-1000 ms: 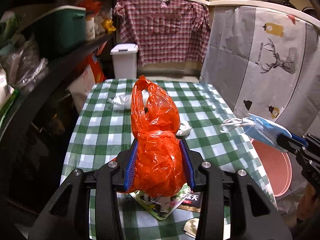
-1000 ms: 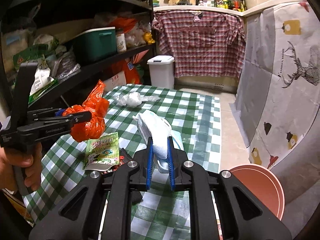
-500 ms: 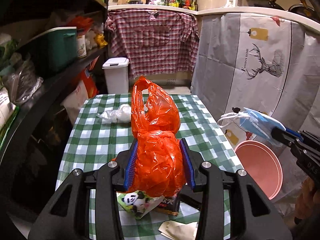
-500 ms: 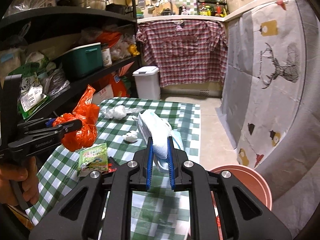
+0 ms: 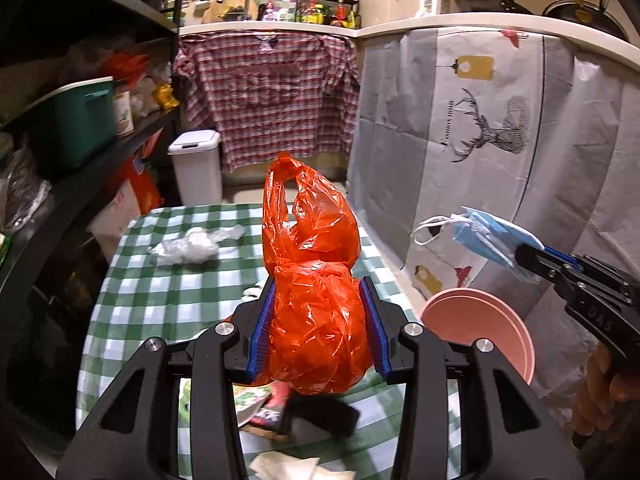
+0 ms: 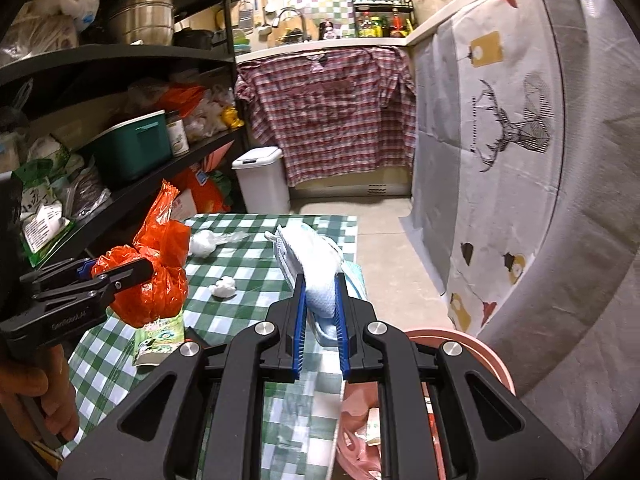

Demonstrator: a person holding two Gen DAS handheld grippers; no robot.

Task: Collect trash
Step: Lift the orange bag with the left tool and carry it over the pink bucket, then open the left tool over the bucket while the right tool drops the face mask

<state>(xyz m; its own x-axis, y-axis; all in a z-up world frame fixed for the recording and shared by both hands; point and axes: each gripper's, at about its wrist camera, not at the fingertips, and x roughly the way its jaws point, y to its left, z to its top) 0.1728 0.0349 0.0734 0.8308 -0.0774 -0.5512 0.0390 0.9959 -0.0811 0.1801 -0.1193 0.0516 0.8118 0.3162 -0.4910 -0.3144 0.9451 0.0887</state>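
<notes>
Now both grippers are lifting away from the green-and-white checked table (image 5: 152, 304) toward the round pink plastic basin (image 5: 476, 320) off its right edge, so both loads look ready to drop. Left gripper (image 5: 318, 330) is clamping the crumpled orange plastic bag (image 5: 316, 304) above the table's near edge; right gripper (image 6: 320, 320) is pinching the pale blue face mask (image 6: 316, 276) over the basin, while white wads are remaining mid-table.

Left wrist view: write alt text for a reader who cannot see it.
The left gripper clamps a crumpled orange plastic bag over a green-and-white checked tablecloth. At right, the right gripper holds a blue surgical face mask above a pink plastic basin.
</notes>
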